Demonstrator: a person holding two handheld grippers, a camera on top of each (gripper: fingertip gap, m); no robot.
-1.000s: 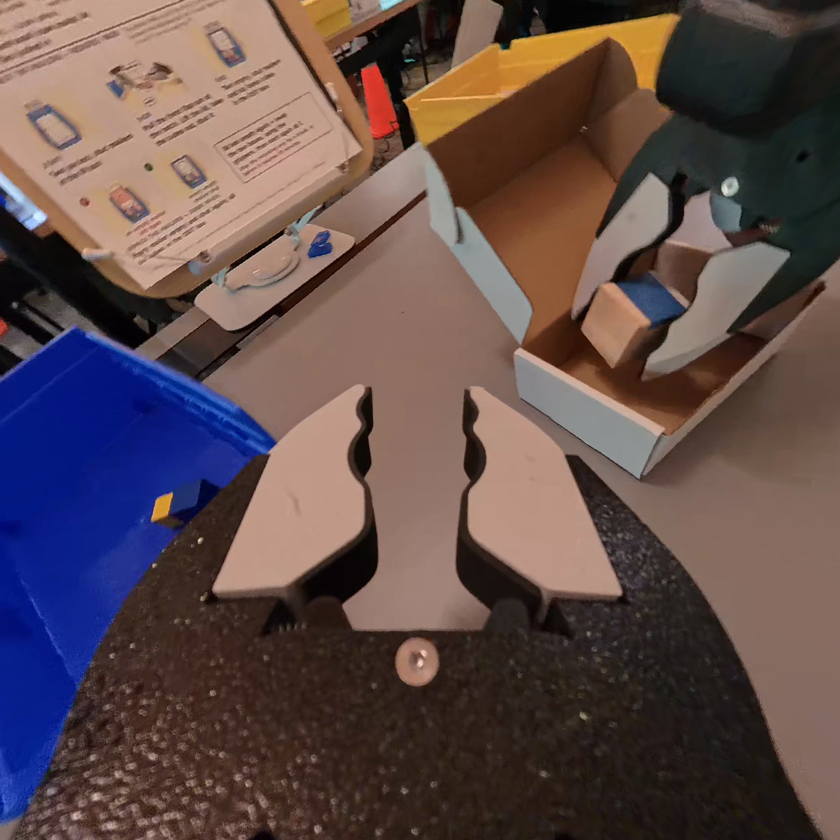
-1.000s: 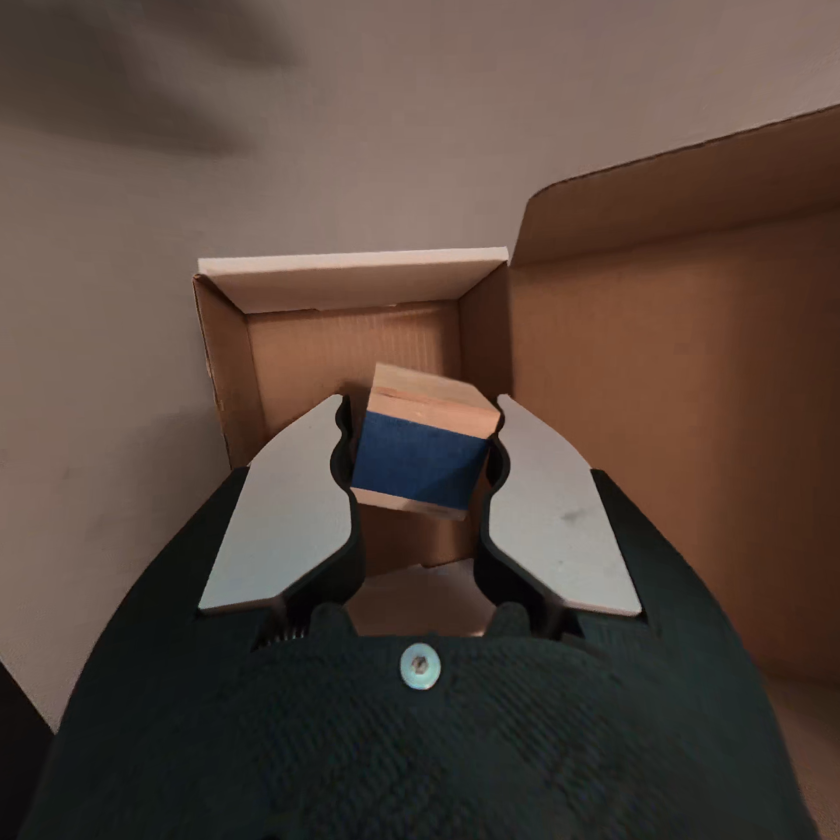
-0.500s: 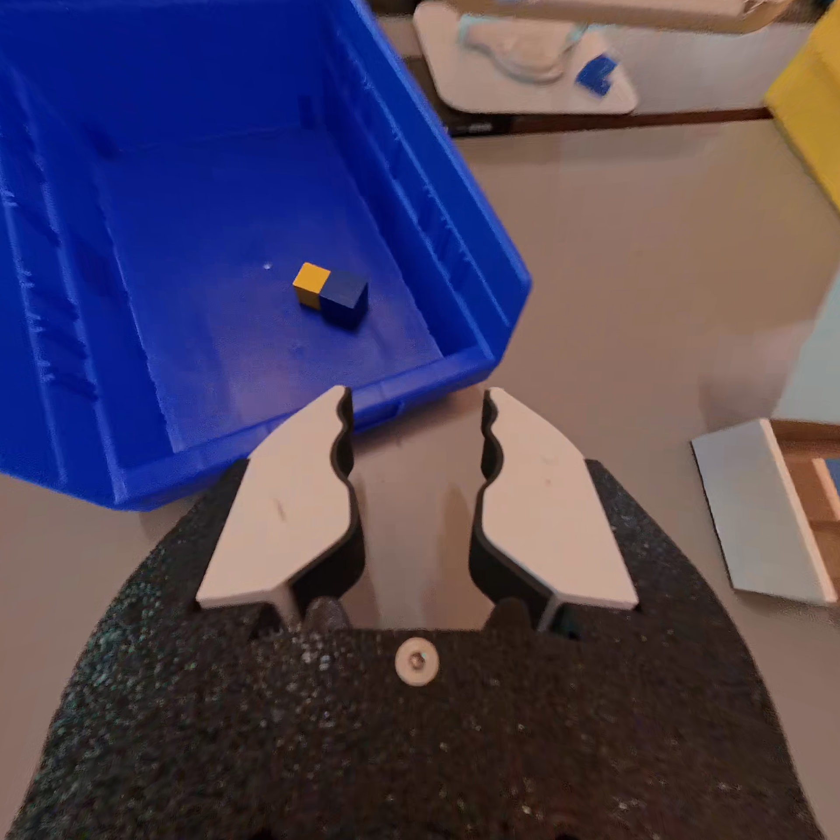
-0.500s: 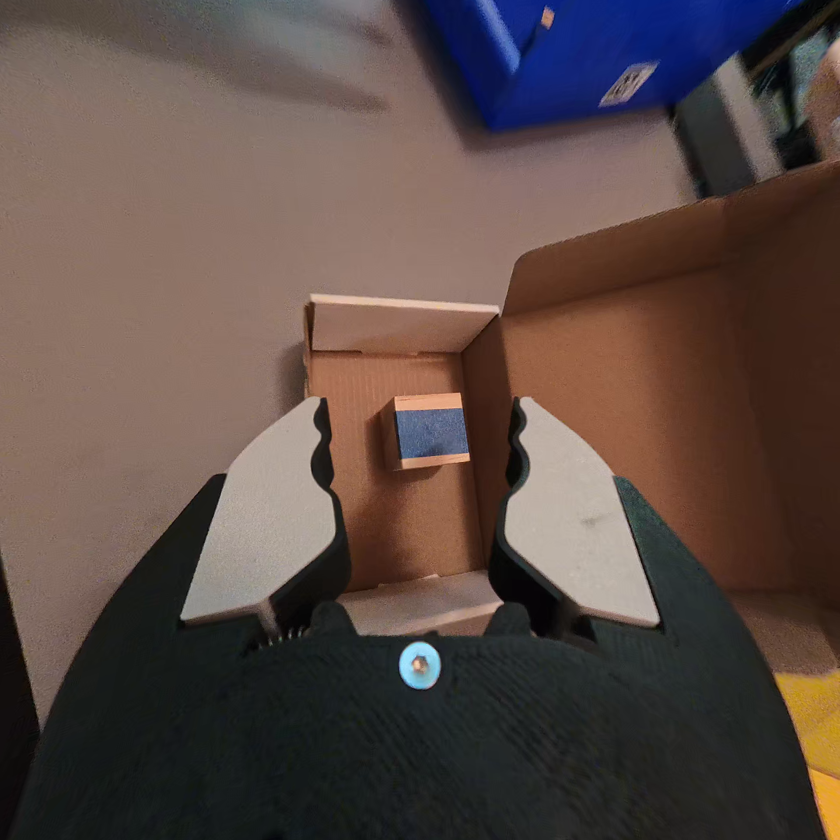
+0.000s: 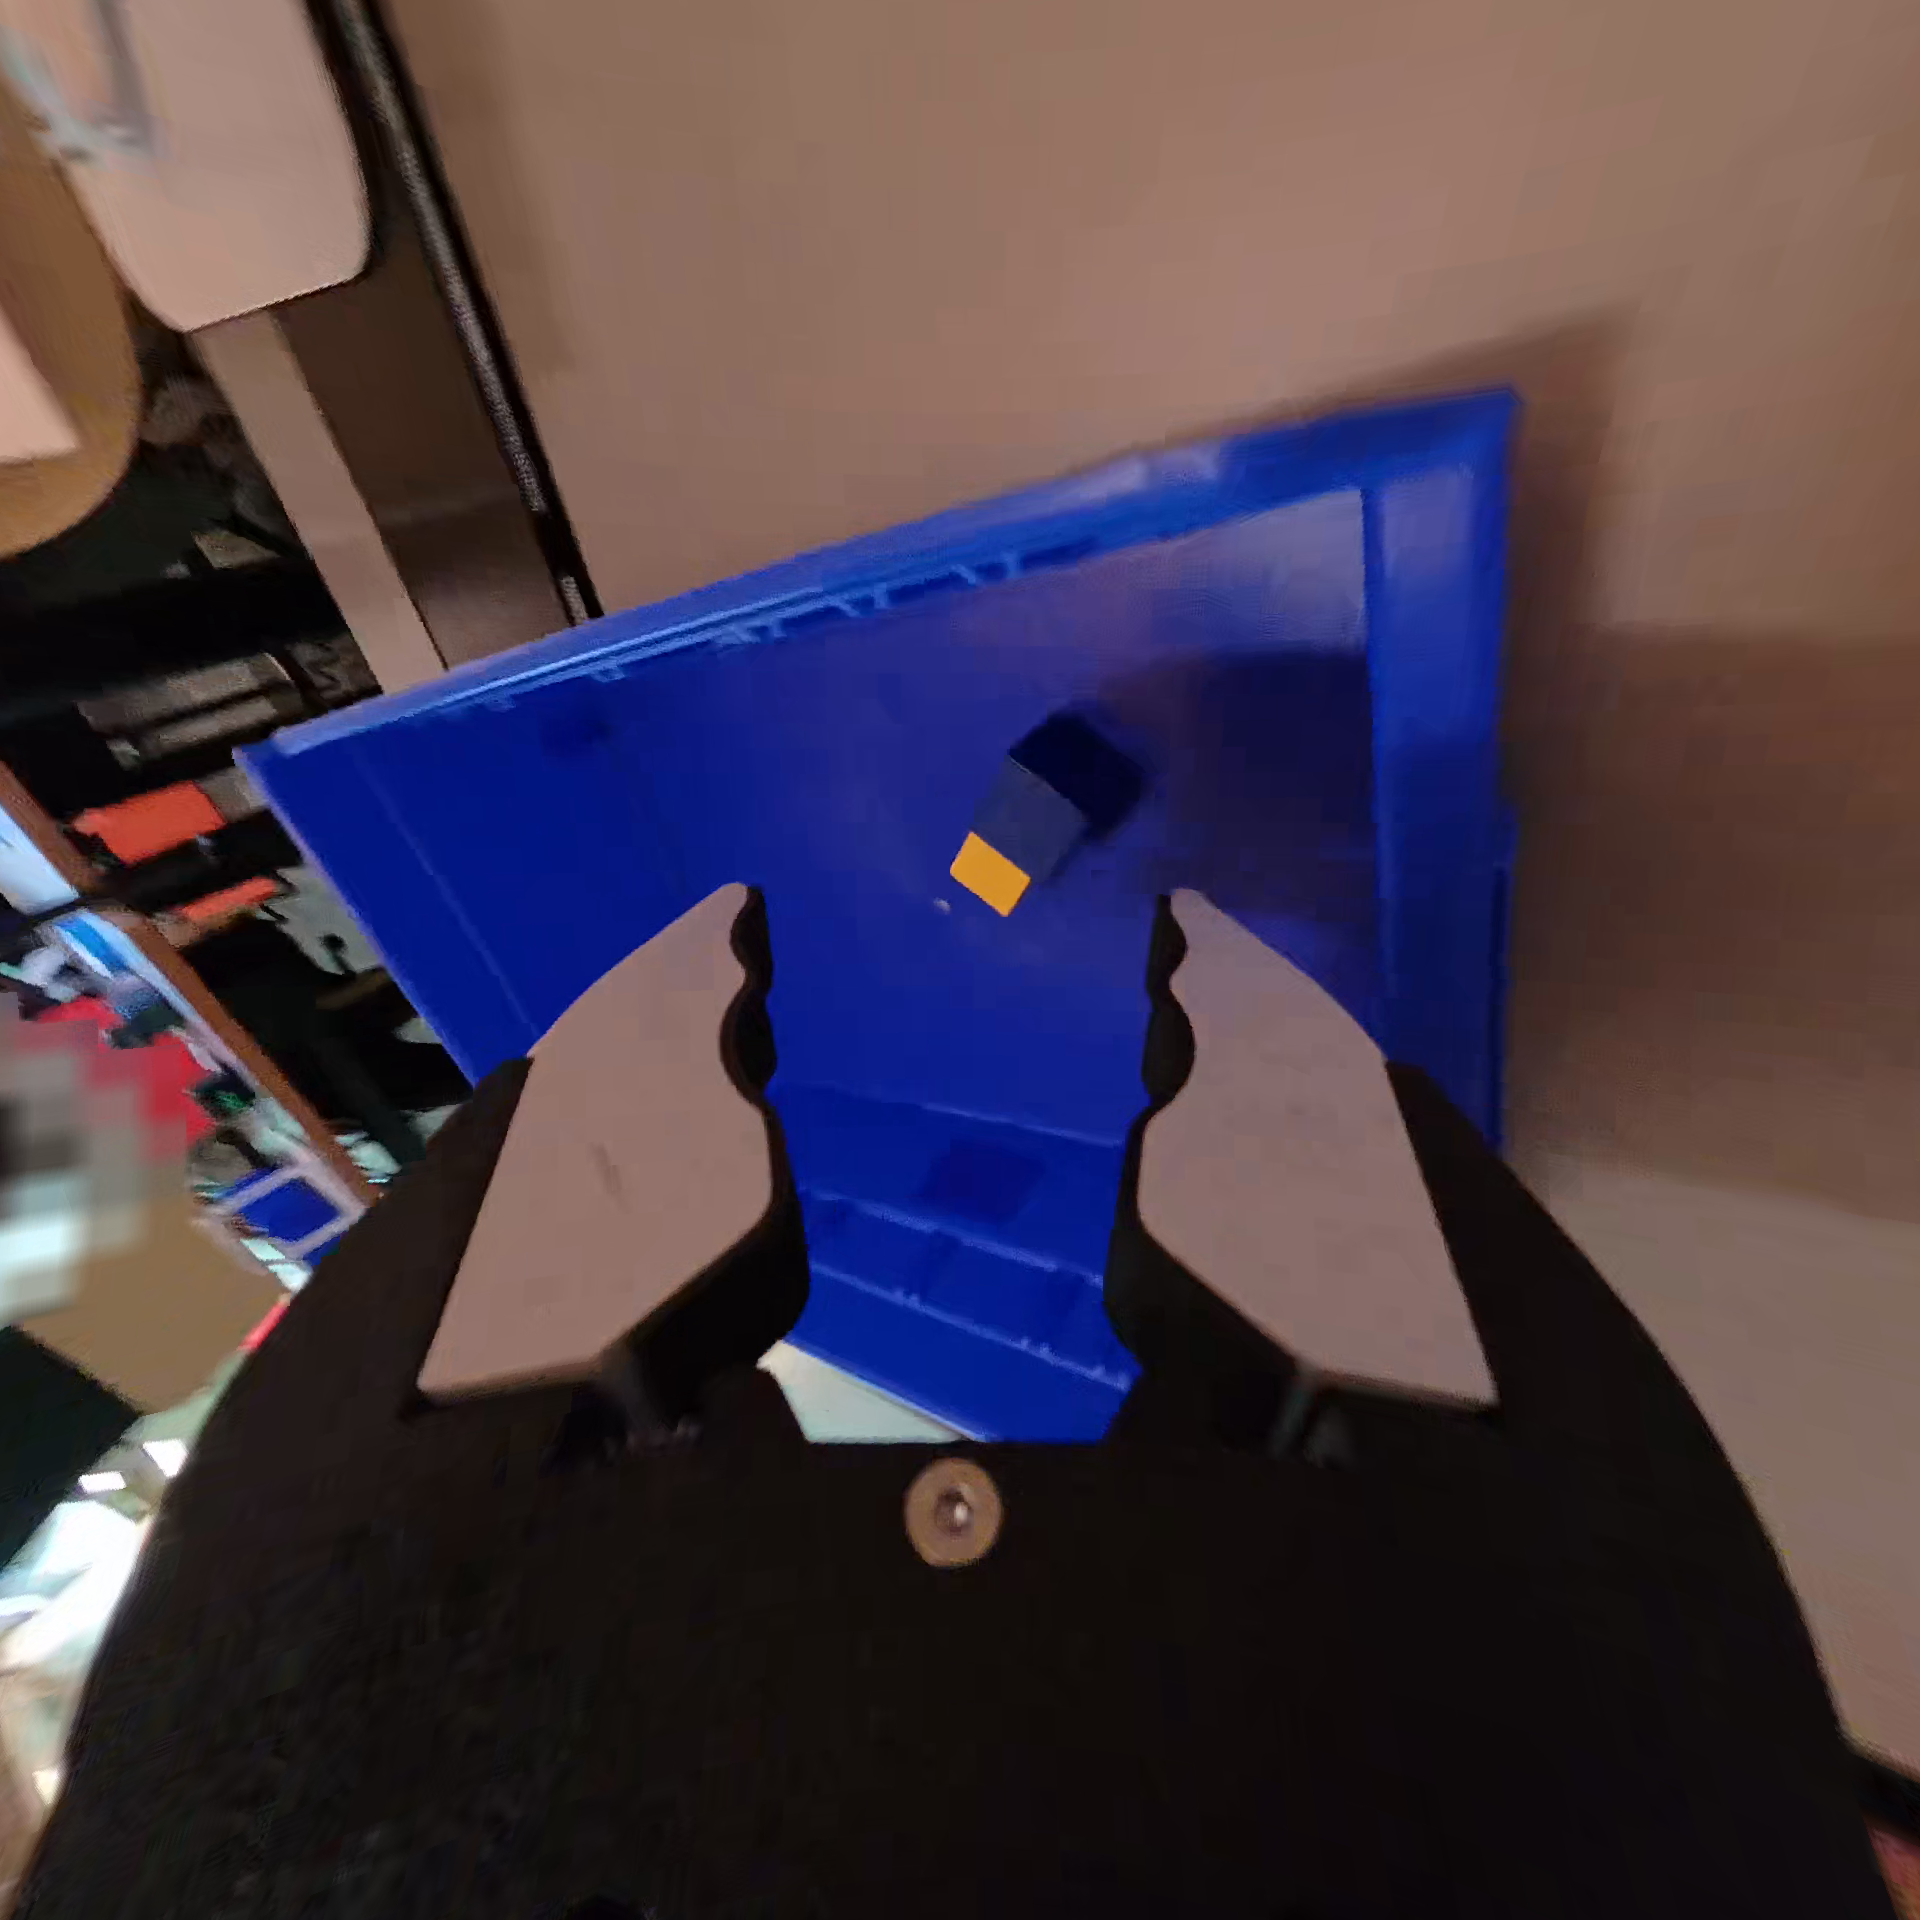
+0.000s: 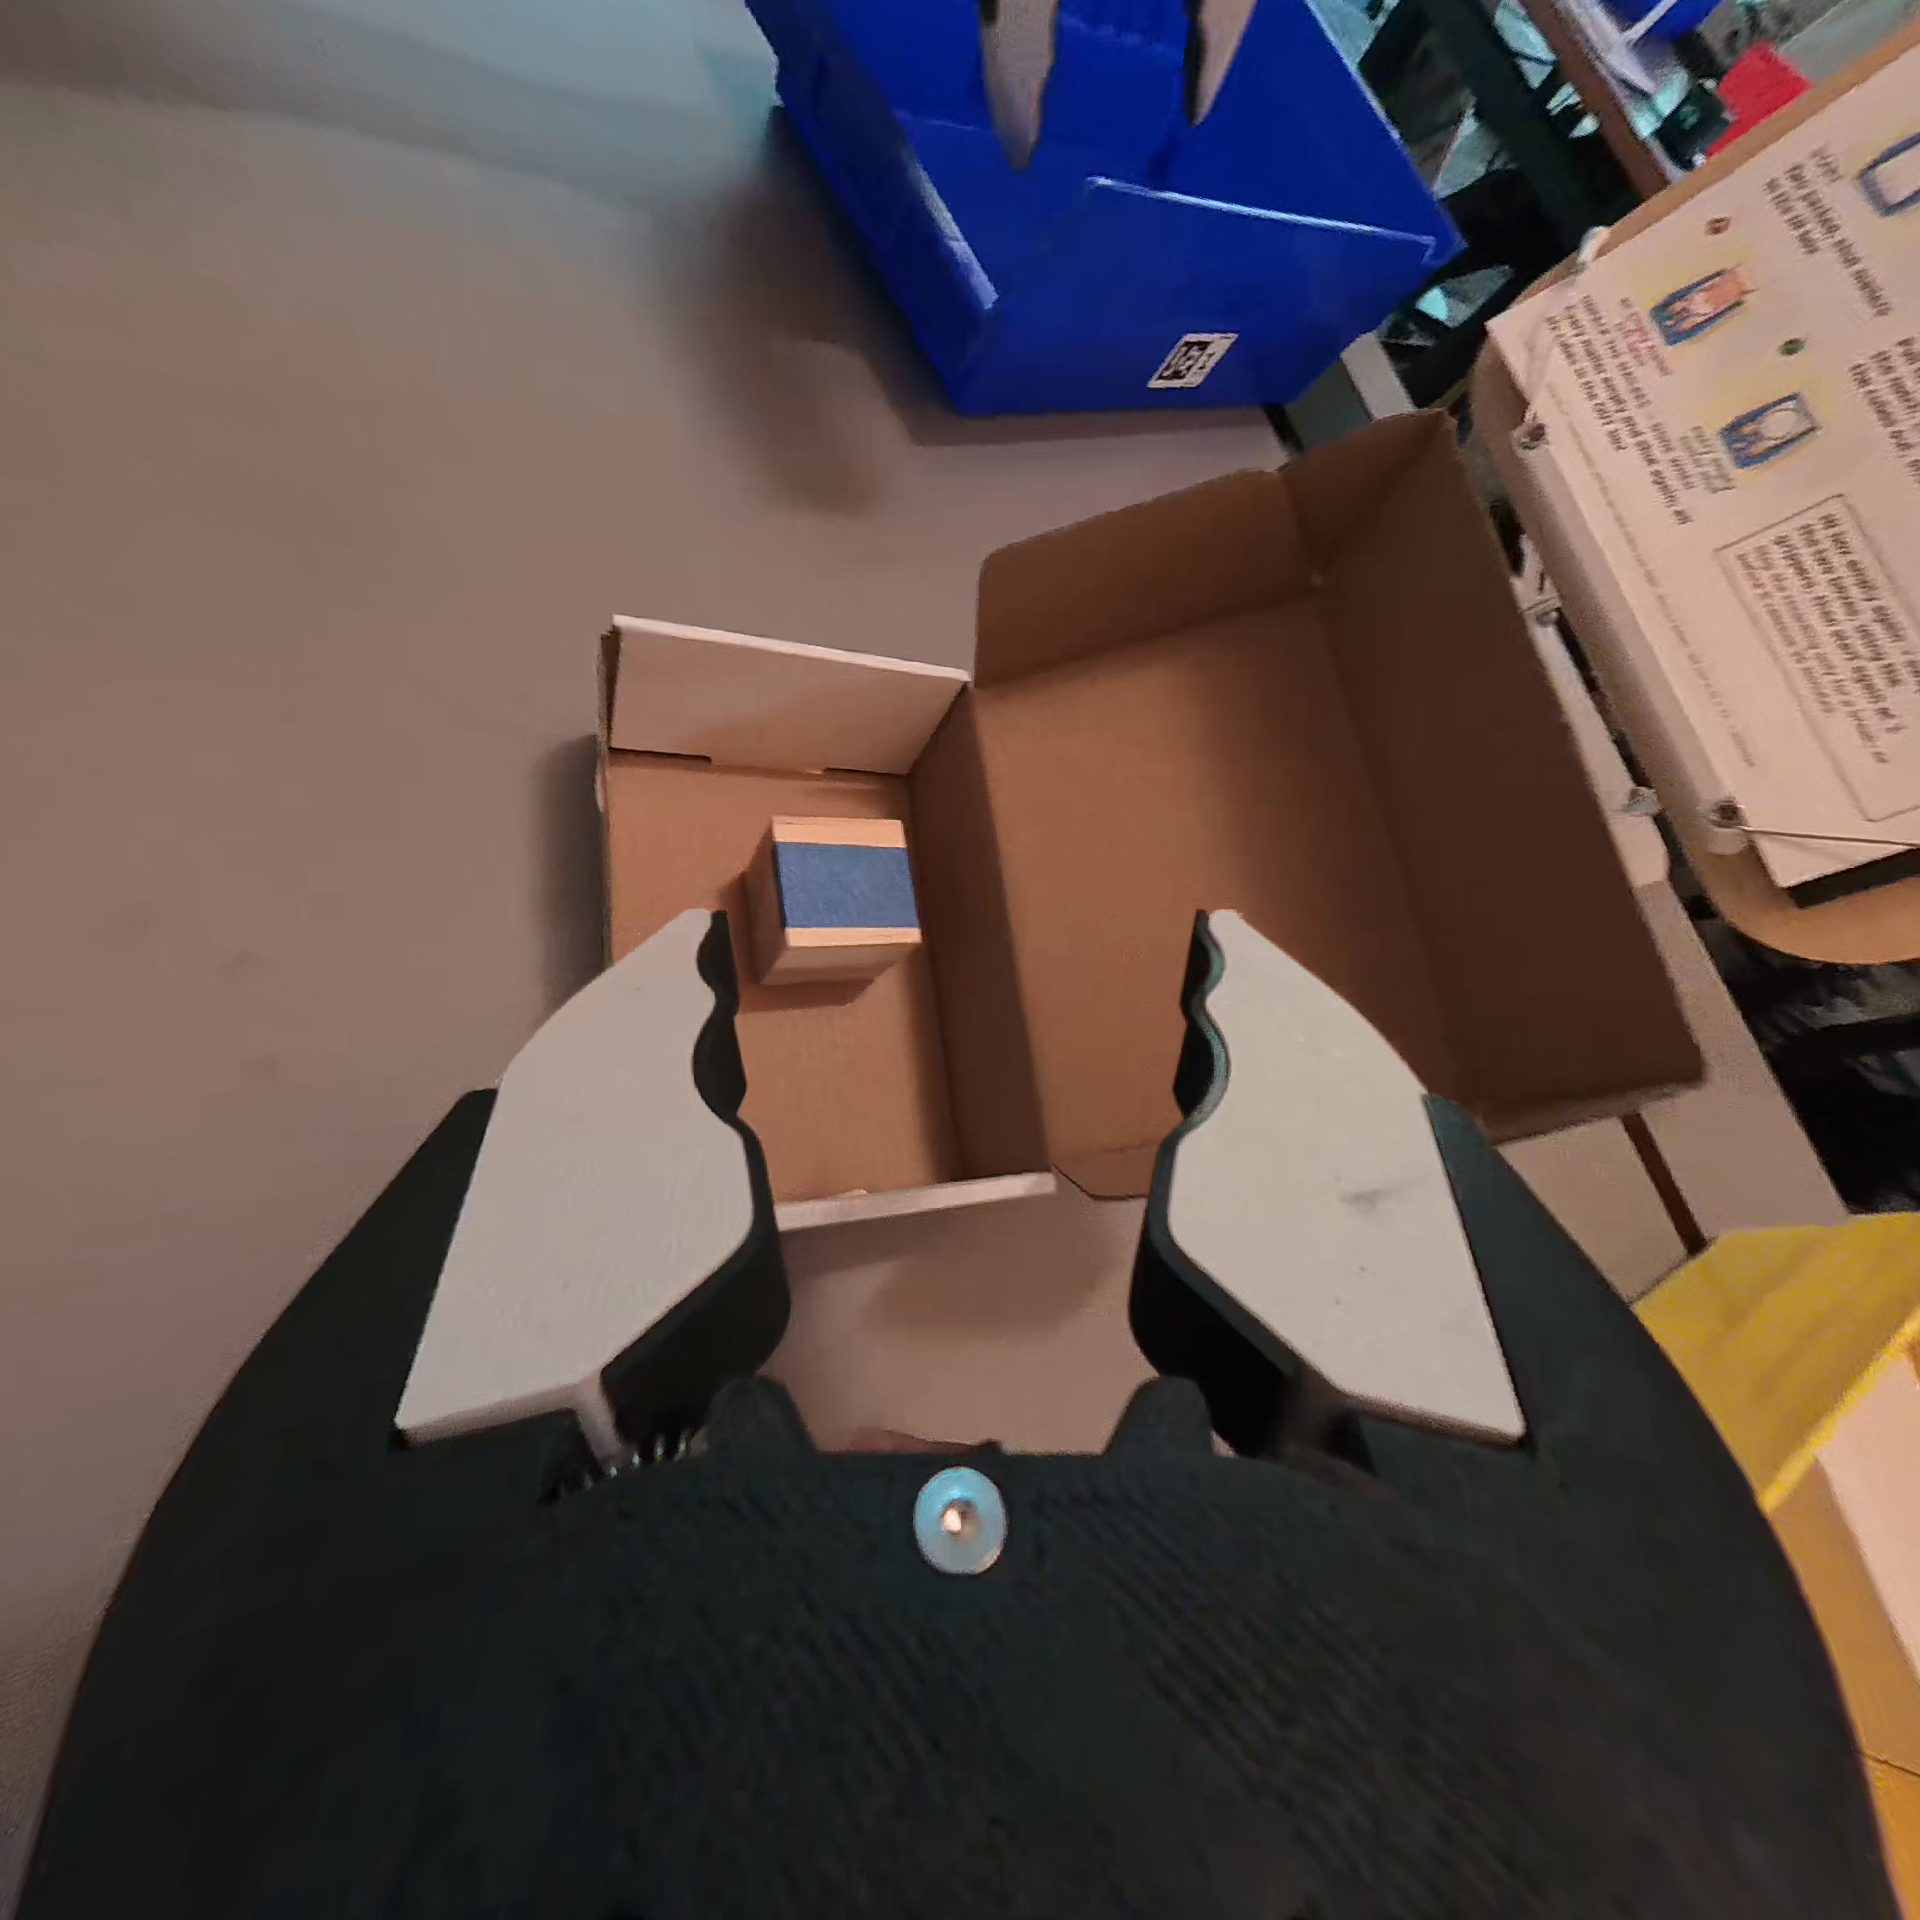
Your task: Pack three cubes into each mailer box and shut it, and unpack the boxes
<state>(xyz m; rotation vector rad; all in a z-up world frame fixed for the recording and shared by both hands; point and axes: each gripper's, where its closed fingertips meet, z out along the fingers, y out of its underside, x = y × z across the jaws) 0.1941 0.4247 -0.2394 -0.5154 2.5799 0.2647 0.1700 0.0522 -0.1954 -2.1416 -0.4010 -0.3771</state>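
An open cardboard mailer box (image 6: 1143, 790) lies on the grey table with its lid folded back to the right. One wooden cube with a blue face (image 6: 842, 894) rests on the box floor. My right gripper (image 6: 956, 925) is open and empty, held above the box's near end. My left gripper (image 5: 956, 904) is open and empty over the blue bin (image 5: 1434, 727). A blue and yellow cube (image 5: 1039, 810) lies on the bin floor just beyond the fingertips. The left fingertips (image 6: 1018, 94) show over the bin in the right wrist view.
The blue bin (image 6: 1091, 301) stands on the table beyond the box. A clipboard with an instruction sheet (image 6: 1745, 540) stands at the right. A yellow bin (image 6: 1787, 1340) sits at the near right. The table edge (image 5: 457, 343) runs left of the blue bin.
My right gripper let go of the blue-faced cube in the box, opened and rose. My left gripper swung from the table to over the blue bin and opened wider.
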